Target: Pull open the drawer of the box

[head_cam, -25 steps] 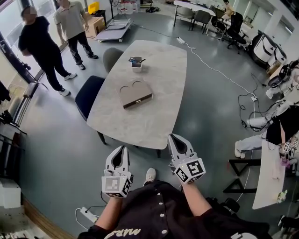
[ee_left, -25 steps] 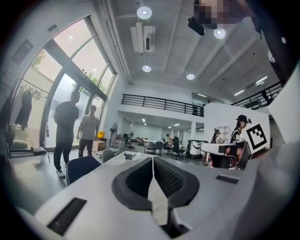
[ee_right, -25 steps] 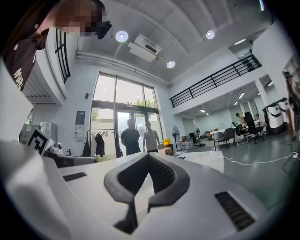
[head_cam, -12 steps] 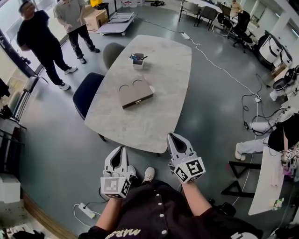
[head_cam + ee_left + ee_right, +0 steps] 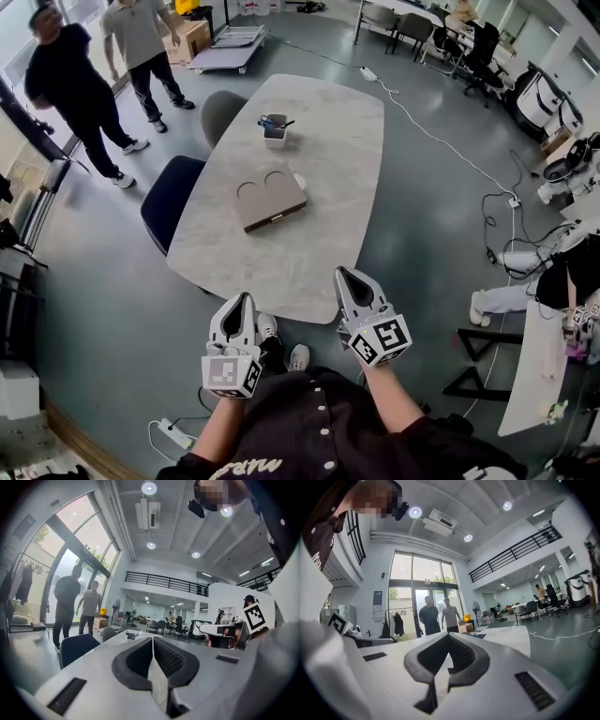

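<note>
A flat brown box [image 5: 270, 200] with two round cut-outs in its lid lies in the middle of the grey oval table [image 5: 309, 253]; its drawer front faces the near side and looks closed. My left gripper [image 5: 246, 299] hangs shut with nothing in it, just short of the table's near edge. My right gripper [image 5: 344, 273], also shut with nothing in it, has its tip over that edge. Both are well short of the box. In the left gripper view the jaws [image 5: 152, 641] meet in a line. In the right gripper view the gripper [image 5: 449, 637] points across the table top.
A small white cup [image 5: 274, 130] of pens stands at the table's far end. A dark blue chair [image 5: 169, 199] and a grey chair [image 5: 221, 112] sit at its left side. Two people [image 5: 70, 89] stand at the far left. Cables [image 5: 441, 141] run over the floor on the right.
The table's near edge has come closer to both grippers, and the right tip now reaches over it. The grippers keep their pose and stay shut. The two people have shifted slightly.
</note>
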Demonstrator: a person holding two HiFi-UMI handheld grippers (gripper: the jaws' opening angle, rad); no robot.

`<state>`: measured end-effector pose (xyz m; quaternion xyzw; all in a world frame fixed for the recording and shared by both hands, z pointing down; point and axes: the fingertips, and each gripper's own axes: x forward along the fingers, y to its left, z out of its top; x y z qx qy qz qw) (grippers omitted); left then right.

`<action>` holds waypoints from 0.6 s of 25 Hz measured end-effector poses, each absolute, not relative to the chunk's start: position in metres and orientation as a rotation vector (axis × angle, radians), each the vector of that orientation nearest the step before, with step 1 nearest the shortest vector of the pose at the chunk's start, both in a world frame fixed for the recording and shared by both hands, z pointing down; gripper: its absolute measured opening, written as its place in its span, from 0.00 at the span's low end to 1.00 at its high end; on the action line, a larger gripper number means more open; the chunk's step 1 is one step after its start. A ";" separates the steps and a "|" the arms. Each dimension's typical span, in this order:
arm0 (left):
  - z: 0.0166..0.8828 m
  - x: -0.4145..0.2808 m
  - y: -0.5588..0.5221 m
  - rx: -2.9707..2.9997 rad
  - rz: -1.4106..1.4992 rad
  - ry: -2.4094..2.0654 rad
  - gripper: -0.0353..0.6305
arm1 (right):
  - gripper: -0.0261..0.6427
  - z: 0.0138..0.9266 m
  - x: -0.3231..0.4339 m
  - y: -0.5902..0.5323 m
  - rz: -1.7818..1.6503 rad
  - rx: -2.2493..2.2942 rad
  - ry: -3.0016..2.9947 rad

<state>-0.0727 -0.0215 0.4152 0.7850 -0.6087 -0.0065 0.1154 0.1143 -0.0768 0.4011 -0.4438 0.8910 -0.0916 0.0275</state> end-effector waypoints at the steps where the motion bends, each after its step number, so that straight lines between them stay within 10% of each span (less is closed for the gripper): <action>1: 0.415 -0.075 -0.030 2.307 -0.027 -1.777 0.08 | 0.03 0.401 0.112 -0.084 -0.286 -1.374 2.746; 15: 0.405 -0.110 -0.124 2.369 -0.122 -1.698 0.08 | 0.03 0.399 0.068 -0.185 -0.321 -1.394 2.723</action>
